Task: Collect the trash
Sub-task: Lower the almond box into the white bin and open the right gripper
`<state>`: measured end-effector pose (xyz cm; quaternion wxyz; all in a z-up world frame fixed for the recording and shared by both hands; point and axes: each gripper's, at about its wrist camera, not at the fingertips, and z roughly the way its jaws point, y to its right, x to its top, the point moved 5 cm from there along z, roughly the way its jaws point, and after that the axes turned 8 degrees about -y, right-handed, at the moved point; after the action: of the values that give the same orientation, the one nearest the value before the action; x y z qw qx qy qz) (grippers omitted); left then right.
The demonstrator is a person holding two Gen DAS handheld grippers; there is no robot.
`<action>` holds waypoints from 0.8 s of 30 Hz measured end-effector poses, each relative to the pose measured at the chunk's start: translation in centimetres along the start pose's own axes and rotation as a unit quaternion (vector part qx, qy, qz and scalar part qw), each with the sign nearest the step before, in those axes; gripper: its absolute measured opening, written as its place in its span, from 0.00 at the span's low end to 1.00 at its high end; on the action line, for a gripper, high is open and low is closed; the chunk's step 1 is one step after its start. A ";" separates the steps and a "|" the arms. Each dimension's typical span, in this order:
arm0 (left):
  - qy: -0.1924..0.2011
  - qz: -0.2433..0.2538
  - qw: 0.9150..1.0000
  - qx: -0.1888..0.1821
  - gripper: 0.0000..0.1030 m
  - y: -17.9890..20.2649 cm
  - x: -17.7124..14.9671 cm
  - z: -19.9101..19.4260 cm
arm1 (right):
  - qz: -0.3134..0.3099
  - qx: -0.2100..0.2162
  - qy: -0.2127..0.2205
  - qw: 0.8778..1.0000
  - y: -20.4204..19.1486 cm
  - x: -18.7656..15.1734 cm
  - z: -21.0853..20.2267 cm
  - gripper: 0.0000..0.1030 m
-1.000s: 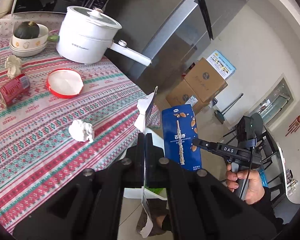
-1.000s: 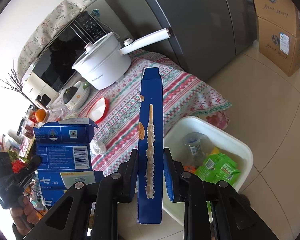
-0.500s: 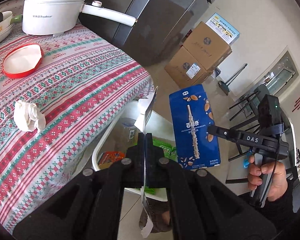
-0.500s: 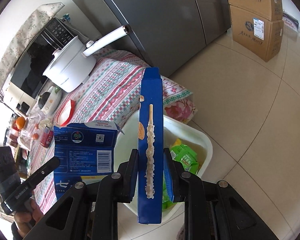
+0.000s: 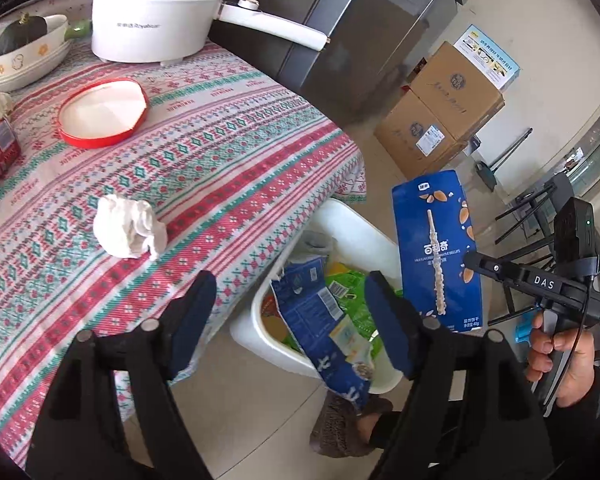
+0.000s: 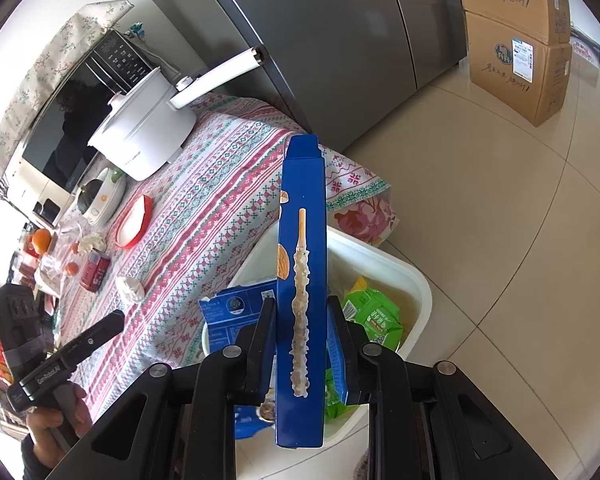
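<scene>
The left gripper (image 5: 290, 322), clamped a moment ago on a flattened blue-and-white paper carton (image 5: 324, 328), has just been opened wide, and nothing is pressed between its pads now. The carton has been released and now lies tilted in the white plastic waste bin (image 5: 352, 220) on the floor, leaning over the bin's near rim on top of the green wrappers (image 6: 374, 314). Both views have been carried forward and lower, so that the bin, earlier seen only at the tabletop's edge, is now framed directly beyond the fingers.
</scene>
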<state>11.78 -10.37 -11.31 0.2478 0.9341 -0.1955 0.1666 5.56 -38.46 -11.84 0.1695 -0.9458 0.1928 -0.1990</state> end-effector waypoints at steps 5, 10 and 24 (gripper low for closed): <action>0.006 -0.002 0.998 0.056 0.88 -2.0 -0.2 -1.9 | -0.003 -0.002 -0.004 1.000 -0.5 0.0 0.4 0.24; 0.011 -0.012 0.996 0.087 0.96 -4.1 -0.7 -3.5 | -0.005 -0.002 -0.008 1.000 -1.0 0.1 0.9 0.25; 0.032 -0.043 0.992 0.114 0.99 -8.4 -1.6 -7.2 | -0.014 0.010 -0.019 1.000 -4.3 0.4 1.9 0.73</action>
<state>12.59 0.56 -9.41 0.1523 0.9580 -0.1272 0.2068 7.99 -34.46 -11.64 0.1802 -0.9501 0.1742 -0.1856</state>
